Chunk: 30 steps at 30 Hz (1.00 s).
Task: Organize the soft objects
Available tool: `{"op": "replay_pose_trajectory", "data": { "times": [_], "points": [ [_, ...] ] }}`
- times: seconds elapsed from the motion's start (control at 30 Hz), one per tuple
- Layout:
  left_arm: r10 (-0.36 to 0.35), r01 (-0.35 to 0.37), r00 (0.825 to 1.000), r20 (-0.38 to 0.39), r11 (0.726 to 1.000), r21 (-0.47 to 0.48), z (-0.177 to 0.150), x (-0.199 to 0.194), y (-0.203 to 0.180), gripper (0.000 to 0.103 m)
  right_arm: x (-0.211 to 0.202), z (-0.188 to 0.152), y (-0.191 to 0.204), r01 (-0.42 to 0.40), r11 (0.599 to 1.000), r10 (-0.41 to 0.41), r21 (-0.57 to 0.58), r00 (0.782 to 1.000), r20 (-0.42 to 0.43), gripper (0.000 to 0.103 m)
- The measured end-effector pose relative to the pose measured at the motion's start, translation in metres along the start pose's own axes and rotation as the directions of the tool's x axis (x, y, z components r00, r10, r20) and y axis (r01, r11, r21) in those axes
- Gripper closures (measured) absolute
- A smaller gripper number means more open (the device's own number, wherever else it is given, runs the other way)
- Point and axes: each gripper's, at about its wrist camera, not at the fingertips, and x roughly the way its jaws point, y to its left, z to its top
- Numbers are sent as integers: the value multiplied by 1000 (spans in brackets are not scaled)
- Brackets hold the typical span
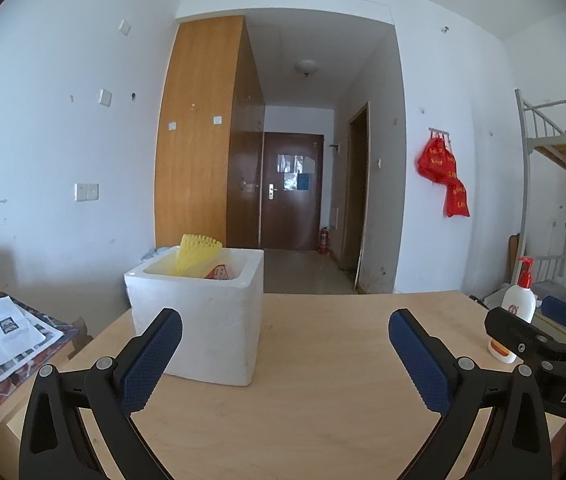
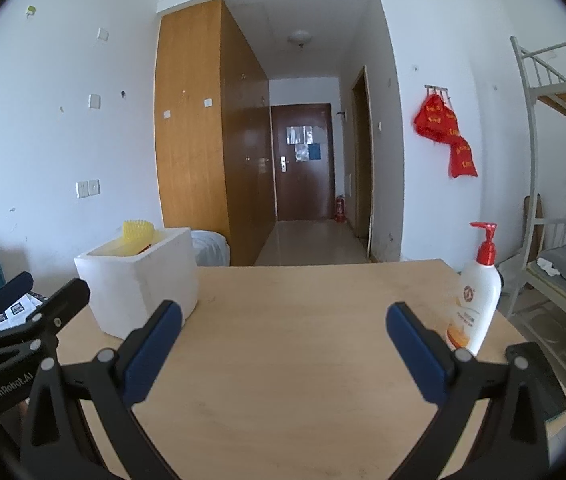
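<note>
Right tool agape above table

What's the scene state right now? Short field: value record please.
surface: wooden table
container: white foam box, table's left part, open top
box contents: yellow spiky item sticking out; a red-and-white item beside it
other: pump bottle upright, table's right edge
left tool: open, holds nothing
right tool: open, holds nothing

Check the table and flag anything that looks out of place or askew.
The yellow spiky soft piece leans tilted out of the white foam box, poking above its rim beside a red item. The white pump bottle with red cap stands upright on the wooden table. No spill shows.
</note>
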Motion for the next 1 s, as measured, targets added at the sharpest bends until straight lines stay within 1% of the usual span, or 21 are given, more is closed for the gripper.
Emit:
{"op": "replay_pose_trajectory", "data": {
  "times": [0.33, 0.57, 1.0],
  "points": [
    [22, -22, 1000, -3, 1000, 10, -2, 7, -2, 0, 2, -1, 1, 2, 1000, -2, -1, 1000, -3, 0],
    [13, -12, 1000, -4, 1000, 16, -2, 7, -3, 0, 4, 0, 2, 2, 1000, -2, 0, 1000, -2, 0],
    [15, -15, 1000, 2, 1000, 16, -2, 6, -3, 0, 6, -4, 4, 7, 1000, -7, -1, 1000, -2, 0]
  ]
}}
